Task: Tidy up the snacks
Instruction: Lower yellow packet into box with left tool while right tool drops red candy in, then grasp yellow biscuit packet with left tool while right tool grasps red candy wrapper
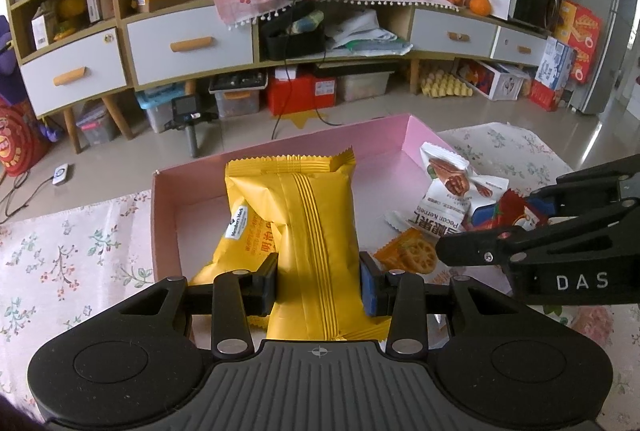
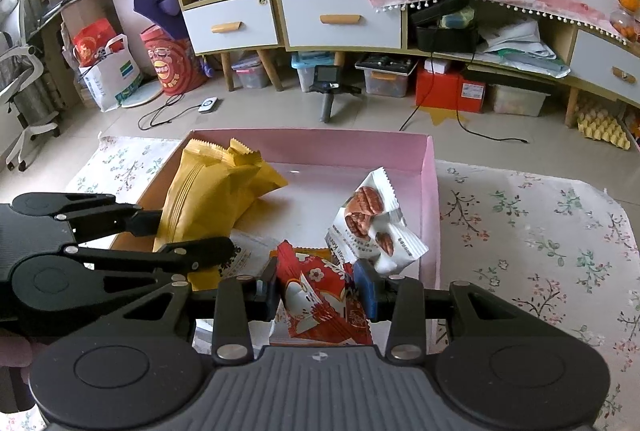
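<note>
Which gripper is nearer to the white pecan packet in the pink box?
Right. The right gripper, shut on a red packet, sits just beside the white pecan packet. The left gripper, holding a yellow packet, is farther off, across the pink box.

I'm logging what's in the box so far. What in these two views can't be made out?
- Left wrist view: the near end of the yellow foil snack pack lies behind the left gripper.
- Right wrist view: the red patterned packet, base cut off by the right gripper.
- Pink cardboard box: near wall hidden in both views.
</note>
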The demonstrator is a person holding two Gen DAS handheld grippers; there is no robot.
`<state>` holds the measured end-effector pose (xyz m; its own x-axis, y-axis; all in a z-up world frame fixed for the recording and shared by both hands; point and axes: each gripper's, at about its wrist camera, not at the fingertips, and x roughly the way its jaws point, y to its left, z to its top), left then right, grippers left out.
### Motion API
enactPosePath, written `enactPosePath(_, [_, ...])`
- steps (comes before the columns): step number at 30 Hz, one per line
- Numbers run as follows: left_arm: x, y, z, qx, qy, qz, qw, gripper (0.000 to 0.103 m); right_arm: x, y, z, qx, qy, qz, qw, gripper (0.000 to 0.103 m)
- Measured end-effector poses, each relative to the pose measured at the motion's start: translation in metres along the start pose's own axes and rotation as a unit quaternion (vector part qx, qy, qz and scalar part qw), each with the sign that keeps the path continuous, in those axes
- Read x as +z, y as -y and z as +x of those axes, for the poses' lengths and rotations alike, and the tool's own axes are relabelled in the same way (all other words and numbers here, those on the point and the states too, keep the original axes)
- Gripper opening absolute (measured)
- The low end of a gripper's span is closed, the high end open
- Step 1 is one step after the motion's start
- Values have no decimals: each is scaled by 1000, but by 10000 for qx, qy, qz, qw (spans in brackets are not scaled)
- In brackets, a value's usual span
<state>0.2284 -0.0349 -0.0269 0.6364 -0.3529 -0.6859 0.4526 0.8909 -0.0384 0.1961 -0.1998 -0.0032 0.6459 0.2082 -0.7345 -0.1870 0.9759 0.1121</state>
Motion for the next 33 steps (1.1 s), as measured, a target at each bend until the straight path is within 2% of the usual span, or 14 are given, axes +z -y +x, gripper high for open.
enactPosePath(2, [0,0,0,13,6,1,10000,41,0,-1,0,18,17,-18,10000,21])
enactPosePath(5, [-1,1,-2,-35,-33,-23,10000,51,1,-1,-5,59,68,-3,10000,34])
enactPosePath(7, [-2,1,-5,-30,-18,-7,10000,61,2,-2,-9,24,106,-30,9999,37])
enactPosePath(13, [-3,11,-30,-12,34,112,9999,75,1,1,-26,-41,139,51,9999,49])
enactPosePath(23, [-18,16,-81,127,98,62,9999,87,-7,-16,-70,-114,285,-162,9994,74])
enactPosePath(33, [-50,16,-125,366,-47,94,9993,94,-28,-40,-96,-88,325,-371,9987,80])
